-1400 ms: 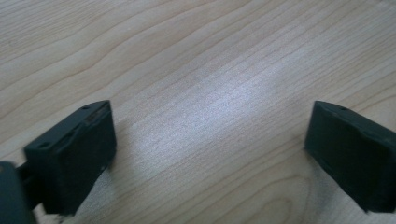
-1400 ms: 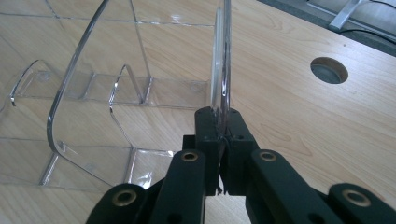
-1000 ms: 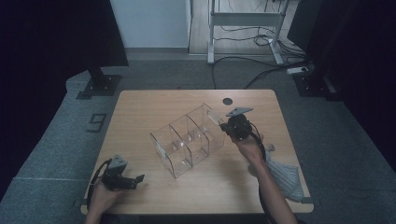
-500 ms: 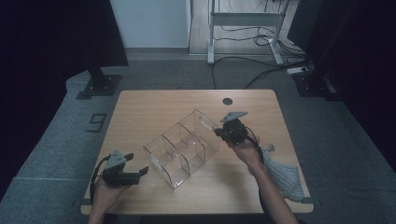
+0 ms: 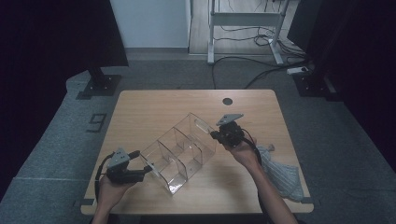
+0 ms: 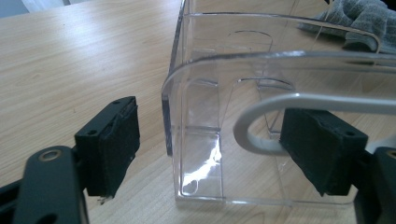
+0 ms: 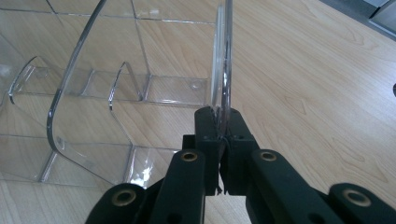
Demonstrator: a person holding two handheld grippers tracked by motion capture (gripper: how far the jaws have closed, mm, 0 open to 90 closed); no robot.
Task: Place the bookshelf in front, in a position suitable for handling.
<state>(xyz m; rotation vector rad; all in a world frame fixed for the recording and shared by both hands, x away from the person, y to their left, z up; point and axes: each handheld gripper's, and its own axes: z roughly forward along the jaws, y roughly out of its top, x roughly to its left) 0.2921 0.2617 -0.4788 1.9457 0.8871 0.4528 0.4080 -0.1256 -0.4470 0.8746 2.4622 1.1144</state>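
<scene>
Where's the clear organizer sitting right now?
High view: the clear organizer lies diagonally mid-table, slightly toward the person. The right tongs pinch its far end wall; the left tongs straddle its near end, with the grey cloth at the right edge.

Your table [image 5: 154, 112] is light wood with a fine straight grain and one small dark round hole [image 5: 227, 101] near its far edge. The organizer [image 5: 180, 151] is clear, colourless plastic. Both your left gripper [image 5: 145, 171] and right gripper [image 5: 215, 135] are black, each topped by a grey plate. The cloth [image 5: 280, 172] is grey with thin pale stripes. The floor [image 5: 56, 154] is dark grey.
</scene>
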